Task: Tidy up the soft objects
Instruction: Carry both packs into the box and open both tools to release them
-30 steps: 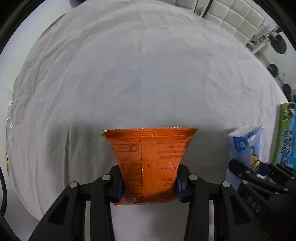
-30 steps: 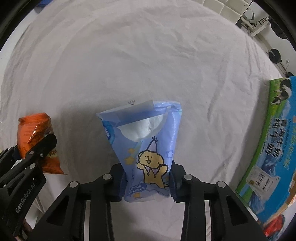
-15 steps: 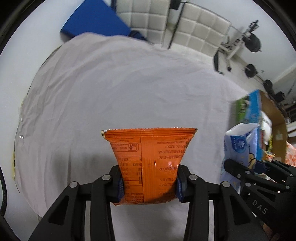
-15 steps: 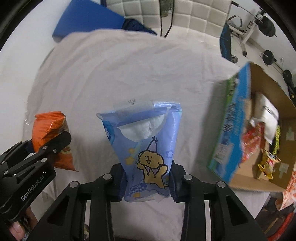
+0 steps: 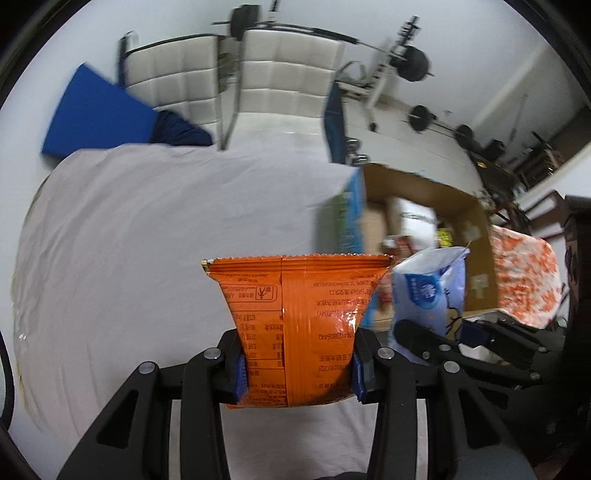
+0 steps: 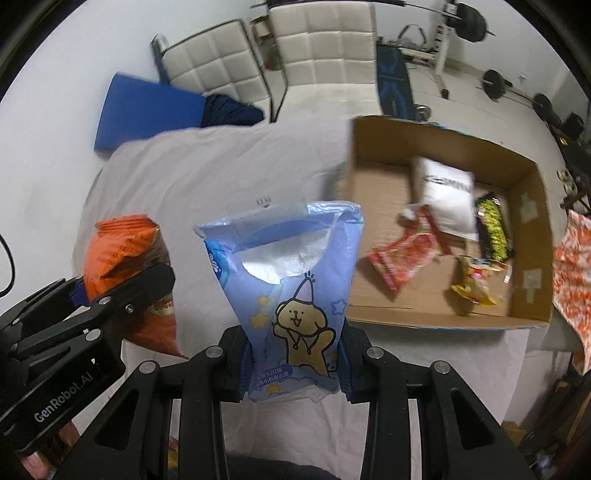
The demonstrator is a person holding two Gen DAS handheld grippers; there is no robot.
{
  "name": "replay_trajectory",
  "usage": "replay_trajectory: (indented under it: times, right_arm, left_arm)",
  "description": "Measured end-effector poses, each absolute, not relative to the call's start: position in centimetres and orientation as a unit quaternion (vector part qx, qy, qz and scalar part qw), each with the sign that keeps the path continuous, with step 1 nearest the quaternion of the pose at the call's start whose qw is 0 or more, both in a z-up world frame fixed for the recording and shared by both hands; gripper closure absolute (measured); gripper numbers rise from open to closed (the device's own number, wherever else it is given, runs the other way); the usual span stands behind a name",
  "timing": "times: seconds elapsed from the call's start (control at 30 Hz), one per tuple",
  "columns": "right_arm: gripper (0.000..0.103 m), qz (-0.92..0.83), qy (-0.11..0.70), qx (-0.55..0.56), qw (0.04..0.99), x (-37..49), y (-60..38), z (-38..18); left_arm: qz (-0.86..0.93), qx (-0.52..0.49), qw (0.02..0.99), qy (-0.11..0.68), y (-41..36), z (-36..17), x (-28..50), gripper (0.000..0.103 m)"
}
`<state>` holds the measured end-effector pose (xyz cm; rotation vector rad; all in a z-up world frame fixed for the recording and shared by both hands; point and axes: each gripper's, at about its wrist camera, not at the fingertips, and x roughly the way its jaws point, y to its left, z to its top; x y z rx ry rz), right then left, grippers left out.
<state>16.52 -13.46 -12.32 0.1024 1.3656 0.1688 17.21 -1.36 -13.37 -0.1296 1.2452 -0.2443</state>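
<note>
My left gripper (image 5: 297, 373) is shut on an orange snack bag (image 5: 295, 317), which stands upright between the blue pads, high above the white sheet (image 5: 147, 240). My right gripper (image 6: 293, 365) is shut on a light blue tissue pack (image 6: 291, 280) printed with a cartoon dog, its top flap torn open. In the right wrist view the left gripper (image 6: 122, 295) shows at the left with the orange bag (image 6: 125, 254). In the left wrist view the right gripper (image 5: 443, 347) and tissue pack (image 5: 430, 291) show at the right.
An open cardboard box (image 6: 524, 177) stands on the sheet at the right, holding several snack bags and a white pack (image 6: 443, 195). White padded chairs (image 6: 325, 55), a blue mat (image 6: 144, 110) and weight equipment (image 6: 469, 18) lie beyond. An orange-patterned cloth (image 6: 572, 269) hangs at far right.
Both grippers have risen with their packs and tilted up. The sheet has dropped away, and the box, chairs and gym gear have come into view.
</note>
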Motion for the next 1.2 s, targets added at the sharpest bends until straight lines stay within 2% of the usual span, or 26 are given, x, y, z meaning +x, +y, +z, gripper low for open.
replay_trajectory:
  times: [0.27,0.47,0.8,1.03,1.2]
  right_arm:
    - [0.065,0.03,0.61,0.087,0.787,16.5,-23.1,-10.5]
    - [0.065,-0.032,0.609,0.102,0.786,17.8,-31.7,-11.5]
    - [0.065,-0.096,0.653,0.101,0.745,20.7,-41.3,-19.1]
    - [0.064,-0.1,0.683,0.094,0.718,22.5,-42.3,-25.0]
    - [0.063,-0.095,0.699,0.094,0.702,23.1,-42.3,-27.2]
  left_arm:
    - [-0.171,-0.049,0.791,0.586,-8.8,-12.1,21.1,0.065]
    - [-0.187,-0.035,0.775,0.603,-13.7,-13.6,25.7,0.065]
    - [-0.167,0.017,0.743,0.648,-18.4,-19.8,32.6,0.065]
    - [-0.15,0.044,0.712,0.685,-20.2,-25.2,34.8,0.065]
    - [-0.141,0.055,0.699,0.699,-21.0,-27.2,35.4,0.064]
